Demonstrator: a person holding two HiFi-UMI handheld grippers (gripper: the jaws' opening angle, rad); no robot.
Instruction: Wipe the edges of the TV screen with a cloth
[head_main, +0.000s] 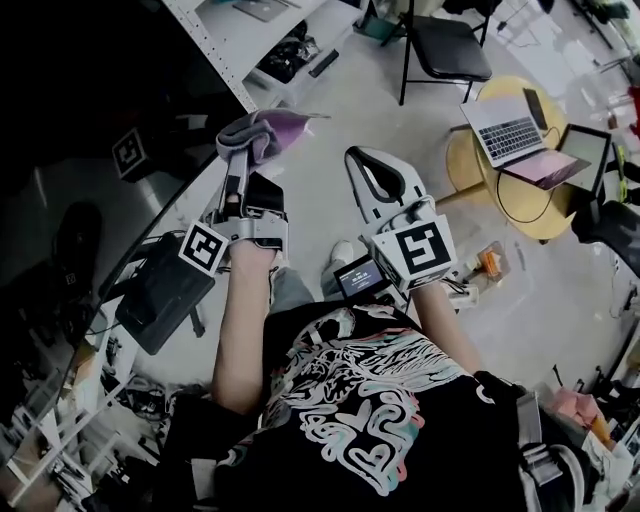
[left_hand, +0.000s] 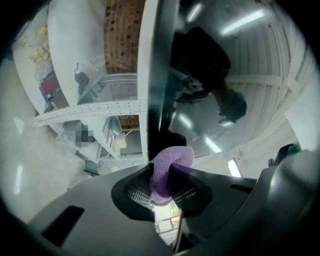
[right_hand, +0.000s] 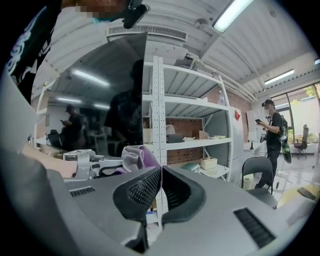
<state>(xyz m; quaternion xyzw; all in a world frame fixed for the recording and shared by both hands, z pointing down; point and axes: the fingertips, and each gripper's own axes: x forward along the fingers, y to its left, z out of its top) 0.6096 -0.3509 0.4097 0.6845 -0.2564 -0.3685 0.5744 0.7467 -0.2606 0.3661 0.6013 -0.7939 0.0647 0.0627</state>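
- Purple cloth (left_hand: 172, 159) is clamped in the left gripper (left_hand: 161, 192), with its folded end at the dark edge of the TV screen (left_hand: 240, 75) (contact cannot be confirmed).
- Light, even pressure should be applied as the cloth is drawn along that edge.
- The right gripper (right_hand: 161, 187) is closed on nothing and is held aside.

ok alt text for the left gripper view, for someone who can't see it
The jaws of the left gripper are shut on a purple cloth, held close to the dark edge of the TV screen, which runs up the middle of the view. The glossy screen fills the right side; white shelving and a brick wall show at the left.
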